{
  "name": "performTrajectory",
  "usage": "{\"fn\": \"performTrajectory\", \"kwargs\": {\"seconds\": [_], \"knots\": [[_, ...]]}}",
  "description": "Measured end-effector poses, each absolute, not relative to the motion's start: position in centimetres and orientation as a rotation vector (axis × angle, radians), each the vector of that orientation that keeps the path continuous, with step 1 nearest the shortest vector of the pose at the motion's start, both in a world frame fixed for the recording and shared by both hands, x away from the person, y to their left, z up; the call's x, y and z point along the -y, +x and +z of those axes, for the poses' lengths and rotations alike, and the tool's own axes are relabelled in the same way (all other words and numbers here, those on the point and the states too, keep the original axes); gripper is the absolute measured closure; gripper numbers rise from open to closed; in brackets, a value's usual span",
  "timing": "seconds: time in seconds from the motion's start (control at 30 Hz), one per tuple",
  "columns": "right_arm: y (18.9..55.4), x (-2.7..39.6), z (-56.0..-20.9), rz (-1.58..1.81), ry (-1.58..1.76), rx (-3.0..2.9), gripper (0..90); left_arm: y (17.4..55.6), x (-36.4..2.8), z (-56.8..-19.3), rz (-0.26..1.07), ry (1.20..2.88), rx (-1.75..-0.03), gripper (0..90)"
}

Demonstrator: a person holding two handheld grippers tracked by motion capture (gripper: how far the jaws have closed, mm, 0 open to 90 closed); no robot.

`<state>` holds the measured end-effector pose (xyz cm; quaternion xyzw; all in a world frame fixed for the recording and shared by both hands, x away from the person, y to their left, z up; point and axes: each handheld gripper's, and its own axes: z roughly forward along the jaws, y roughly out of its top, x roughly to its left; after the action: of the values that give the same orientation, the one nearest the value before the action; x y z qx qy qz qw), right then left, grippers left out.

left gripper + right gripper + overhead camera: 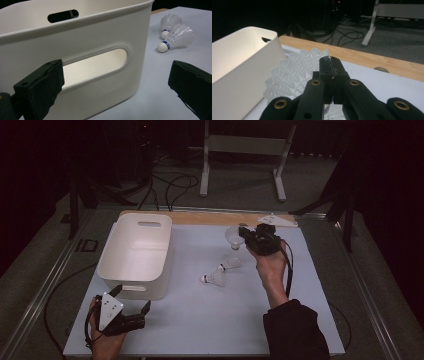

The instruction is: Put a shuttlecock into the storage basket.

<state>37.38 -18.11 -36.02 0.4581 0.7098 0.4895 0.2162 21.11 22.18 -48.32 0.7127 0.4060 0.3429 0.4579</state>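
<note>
A: Right gripper is pinching a shuttlecock by the edge of its feather skirt; jaws are clamped tight on it, as the right gripper view is showing. It is hanging above the far middle of the table, cork end down, long axis roughly upright, maybe tilting a bit.

B: And the bin?

A: White bin is sitting at the left, well apart from the held shuttlecock; so the drop spot is lying to the left and slightly nearer. The right hand is the one carrying, so I'm guessing the next move is a sweep left over the rim.

B: Left gripper?

A: Left gripper is resting near the bin's near wall with jaws standing wide, gripping nothing; its own view is looking at the handle slot.

B: Others left?

A: Two more shuttlecocks are lying on their sides mid-table: one nearer, one just behind it, close together; white feathers, white cork, blue band; closer to the right hand than the left.
</note>
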Motion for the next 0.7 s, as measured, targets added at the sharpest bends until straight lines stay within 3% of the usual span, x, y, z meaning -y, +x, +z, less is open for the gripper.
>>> {"fn": "performTrajectory", "kwargs": {"seconds": [0.7], "knots": [[37.4,16.5,-35.0,1.404,1.236,-1.972,89.9,21.1,-22.2,-48.3,0.846,1.754,-1.004,0.9]]}}
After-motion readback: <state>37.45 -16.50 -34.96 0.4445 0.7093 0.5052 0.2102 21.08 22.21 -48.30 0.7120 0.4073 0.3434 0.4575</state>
